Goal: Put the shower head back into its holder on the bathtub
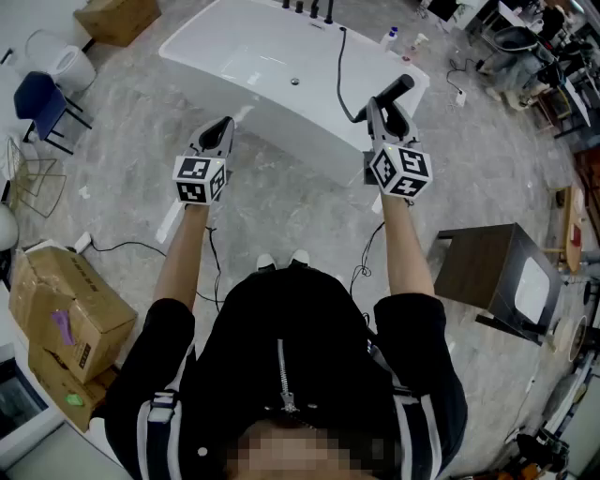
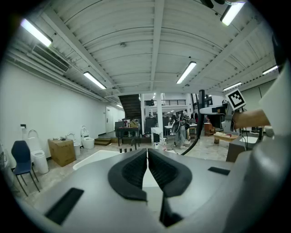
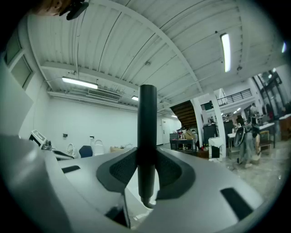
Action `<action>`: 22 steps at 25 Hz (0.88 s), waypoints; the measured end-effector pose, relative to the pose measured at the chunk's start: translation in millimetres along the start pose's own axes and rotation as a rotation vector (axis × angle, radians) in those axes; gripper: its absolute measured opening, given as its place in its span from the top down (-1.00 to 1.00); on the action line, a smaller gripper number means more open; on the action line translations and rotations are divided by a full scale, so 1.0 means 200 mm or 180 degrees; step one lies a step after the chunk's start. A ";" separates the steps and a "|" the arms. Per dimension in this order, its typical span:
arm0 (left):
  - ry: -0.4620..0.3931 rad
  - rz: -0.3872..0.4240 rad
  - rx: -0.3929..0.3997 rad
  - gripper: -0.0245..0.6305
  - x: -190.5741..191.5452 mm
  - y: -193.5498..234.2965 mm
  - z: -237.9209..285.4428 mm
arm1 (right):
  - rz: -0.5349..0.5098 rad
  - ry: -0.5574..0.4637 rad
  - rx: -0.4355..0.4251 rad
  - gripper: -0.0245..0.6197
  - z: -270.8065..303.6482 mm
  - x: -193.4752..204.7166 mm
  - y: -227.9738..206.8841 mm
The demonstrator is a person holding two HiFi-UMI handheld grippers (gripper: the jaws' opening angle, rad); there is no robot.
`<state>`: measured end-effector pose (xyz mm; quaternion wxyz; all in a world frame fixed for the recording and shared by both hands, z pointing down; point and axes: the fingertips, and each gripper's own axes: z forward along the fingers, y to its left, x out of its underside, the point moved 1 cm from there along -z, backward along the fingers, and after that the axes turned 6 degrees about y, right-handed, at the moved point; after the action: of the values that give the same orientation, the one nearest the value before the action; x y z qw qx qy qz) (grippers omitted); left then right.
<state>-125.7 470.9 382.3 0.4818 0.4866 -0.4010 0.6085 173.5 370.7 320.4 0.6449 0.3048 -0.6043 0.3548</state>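
Jaws of the right gripper (image 3: 147,159) are closed on the black shower head (image 3: 147,118). In the right gripper view its slim dark handle stands upright between the two ribbed pads, which press it from both sides, and its lower end sticks out just below them. Jaws of the left gripper (image 2: 147,154) are pressed together with only a thin seam between the pads, and nothing is held in them.

From the head view, both grippers are held out in front of the person at about the same level, well apart, each with its marker cube facing up. The shower head rises out of the right gripper and slants up and to the right, over the near right end of the white bathtub (image 1: 225,52). A black hose (image 1: 339,70) runs from the shower head across the tub's rim to a row of black fittings (image 1: 309,8) on the far edge; which of them is the holder I cannot tell. The shower head is well apart from those fittings.

The tub stands on a grey marbled floor (image 1: 281,216). A dark cabinet (image 1: 487,267) sits to the right, cardboard boxes (image 1: 61,309) to the left, and a blue chair (image 1: 37,98) farther off on the left.
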 end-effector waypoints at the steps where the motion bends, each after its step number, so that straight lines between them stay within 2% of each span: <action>1: 0.0011 0.0010 0.0010 0.84 0.00 0.00 0.00 | 0.0020 -0.0011 -0.0005 0.53 0.00 -0.01 0.00; 6: 0.0071 0.0069 0.0062 0.84 0.04 -0.02 0.03 | 0.0016 -0.0019 0.0033 0.52 0.00 -0.02 -0.04; 10: 0.0044 0.0010 0.0121 0.80 0.05 -0.05 0.04 | -0.0009 -0.0019 0.0067 0.52 -0.02 -0.02 -0.06; 12: 0.0028 -0.0024 0.0147 0.40 0.05 -0.06 0.05 | -0.0016 -0.0026 0.0060 0.52 -0.02 -0.02 -0.06; 18: -0.0006 -0.0012 0.0154 0.01 0.07 -0.07 0.07 | -0.0028 -0.0024 0.0032 0.52 -0.03 -0.03 -0.06; 22: 0.0027 -0.0013 0.0099 -0.05 0.10 -0.05 0.09 | -0.0029 -0.0040 0.0014 0.52 -0.02 -0.04 -0.06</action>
<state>-112.8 459.5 406.5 0.4771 0.4924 -0.3885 0.6157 186.1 366.2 312.4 0.6421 0.3112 -0.6062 0.3512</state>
